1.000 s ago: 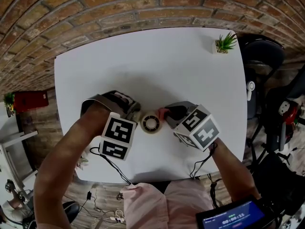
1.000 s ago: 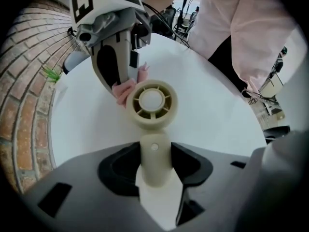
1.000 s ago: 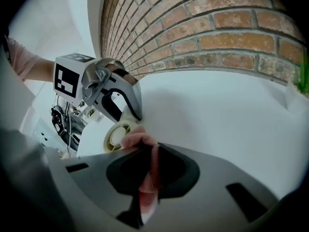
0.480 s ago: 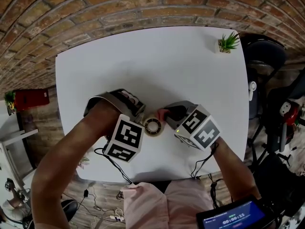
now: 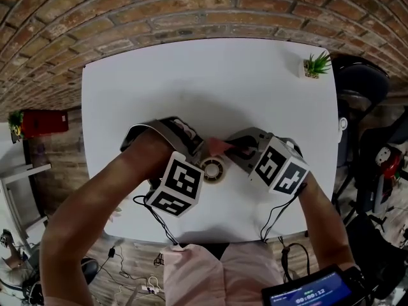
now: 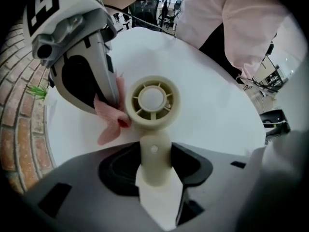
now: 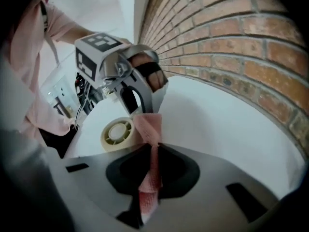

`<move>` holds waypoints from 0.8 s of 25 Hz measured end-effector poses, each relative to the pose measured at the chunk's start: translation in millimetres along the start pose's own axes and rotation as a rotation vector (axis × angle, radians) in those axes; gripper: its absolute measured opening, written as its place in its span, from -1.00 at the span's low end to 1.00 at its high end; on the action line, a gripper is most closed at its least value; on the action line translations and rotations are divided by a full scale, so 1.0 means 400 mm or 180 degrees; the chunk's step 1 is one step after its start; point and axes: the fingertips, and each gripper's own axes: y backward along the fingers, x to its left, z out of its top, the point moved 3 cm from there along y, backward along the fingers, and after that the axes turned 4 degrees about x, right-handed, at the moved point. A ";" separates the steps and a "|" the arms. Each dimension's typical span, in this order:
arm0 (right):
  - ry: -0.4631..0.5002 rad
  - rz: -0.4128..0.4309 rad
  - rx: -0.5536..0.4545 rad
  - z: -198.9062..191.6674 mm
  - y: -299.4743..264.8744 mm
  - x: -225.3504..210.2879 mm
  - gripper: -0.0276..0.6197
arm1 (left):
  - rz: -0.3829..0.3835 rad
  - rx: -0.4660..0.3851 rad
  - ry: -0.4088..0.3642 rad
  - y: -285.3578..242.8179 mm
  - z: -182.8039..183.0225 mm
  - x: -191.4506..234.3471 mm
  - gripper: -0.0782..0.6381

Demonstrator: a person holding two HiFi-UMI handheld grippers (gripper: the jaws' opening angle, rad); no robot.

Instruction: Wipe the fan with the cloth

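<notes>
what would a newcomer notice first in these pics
Two tongs meet at the near middle of the white table: the left tongs grip the handle of a small cream round plastic fan, and the right tongs pinch a pink cloth held at the fan's rim. A red brick wall runs behind, with a small green potted plant at the table's far right corner.

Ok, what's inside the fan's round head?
Inside the fan, short spokes join the rim to a pale round hub. No blades can be made out behind them. The pink cloth lies against its left side.
</notes>
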 end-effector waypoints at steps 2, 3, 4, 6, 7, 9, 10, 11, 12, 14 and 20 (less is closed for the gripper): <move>0.0344 0.0056 0.0011 0.010 -0.011 0.007 -0.81 | -0.0003 0.0005 -0.0020 0.000 0.001 0.000 -0.22; 0.0498 0.0084 -0.0004 0.016 -0.015 0.011 -0.81 | -0.0006 0.0006 -0.0030 0.000 0.001 -0.001 -0.22; 0.0643 0.0113 -0.0015 0.021 -0.018 0.014 -0.81 | -0.0010 0.0008 -0.0040 0.000 0.001 -0.001 -0.22; 0.0912 0.0169 -0.0014 0.026 -0.025 0.021 -0.81 | -0.0013 0.0008 -0.0056 0.001 0.002 -0.002 -0.22; 0.1034 0.0196 -0.0006 0.028 -0.028 0.024 -0.81 | -0.0013 0.0006 -0.0065 0.001 0.002 -0.002 -0.22; 0.1265 0.0235 0.0012 0.032 -0.034 0.027 -0.81 | -0.0012 0.0003 -0.0086 0.001 0.002 -0.003 -0.22; 0.1382 0.0246 0.0019 0.033 -0.036 0.028 -0.81 | -0.0010 0.0006 -0.0093 0.001 0.001 -0.003 -0.22; 0.1499 0.0255 0.0024 0.035 -0.037 0.028 -0.81 | -0.0008 0.0014 -0.0095 0.000 -0.001 -0.003 -0.22; 0.1605 0.0261 0.0029 0.035 -0.038 0.028 -0.81 | -0.0008 0.0022 -0.0091 0.000 -0.002 -0.002 -0.22; 0.1759 0.0273 0.0060 0.029 -0.035 0.032 -0.82 | -0.0014 0.0021 -0.0072 -0.001 -0.001 -0.003 -0.22; 0.1765 0.0307 0.0144 -0.010 -0.014 0.047 -0.82 | -0.0022 -0.0011 0.0000 -0.002 -0.003 -0.002 -0.22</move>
